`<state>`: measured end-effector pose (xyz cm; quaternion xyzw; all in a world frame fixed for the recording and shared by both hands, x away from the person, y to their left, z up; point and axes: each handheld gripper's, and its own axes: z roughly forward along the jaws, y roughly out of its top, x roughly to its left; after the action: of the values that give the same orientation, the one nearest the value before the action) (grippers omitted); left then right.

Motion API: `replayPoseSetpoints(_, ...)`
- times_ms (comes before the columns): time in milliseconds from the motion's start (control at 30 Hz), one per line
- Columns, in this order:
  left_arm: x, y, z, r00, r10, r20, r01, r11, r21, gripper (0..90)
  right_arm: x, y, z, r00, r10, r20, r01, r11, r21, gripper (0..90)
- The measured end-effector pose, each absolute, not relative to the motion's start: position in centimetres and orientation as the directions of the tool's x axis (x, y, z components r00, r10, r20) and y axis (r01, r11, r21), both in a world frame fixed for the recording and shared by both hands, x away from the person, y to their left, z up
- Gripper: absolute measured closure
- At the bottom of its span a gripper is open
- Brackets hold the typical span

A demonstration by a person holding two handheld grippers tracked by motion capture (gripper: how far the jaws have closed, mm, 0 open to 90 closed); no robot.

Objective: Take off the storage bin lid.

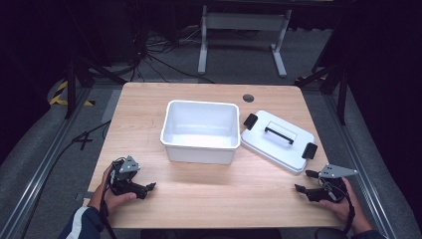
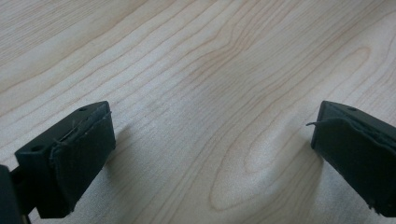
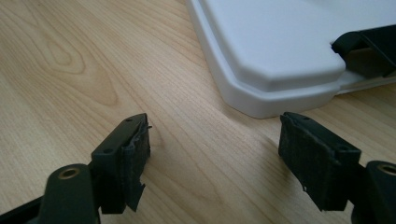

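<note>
While the white bin (image 1: 200,130) sits mid-frame on the counter (image 1: 149,104) with its lid (image 1: 278,141) touching at right, the left hand-held gripper (image 1: 149,187) and right hand-held gripper (image 1: 300,188) rest released, empty, at the lower corners.

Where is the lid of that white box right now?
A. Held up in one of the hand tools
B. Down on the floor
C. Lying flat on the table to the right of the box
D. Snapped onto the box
C: the white lid, with its black handle and clips facing up, lies flat on the table just right of the open, empty white box, and neither tool touches it.
</note>
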<state>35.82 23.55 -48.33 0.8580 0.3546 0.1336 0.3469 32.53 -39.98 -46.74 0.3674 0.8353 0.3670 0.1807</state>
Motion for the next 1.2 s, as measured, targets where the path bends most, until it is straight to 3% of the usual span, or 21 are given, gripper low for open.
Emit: replayPoseSetpoints(1200,35.97,23.45,-48.29,0.712,0.702,-0.015,0.517,-0.510,0.687,0.1,32.61,-39.92,-46.78,-0.639,0.768,-0.031,0.500,0.446,0.742,20.1)
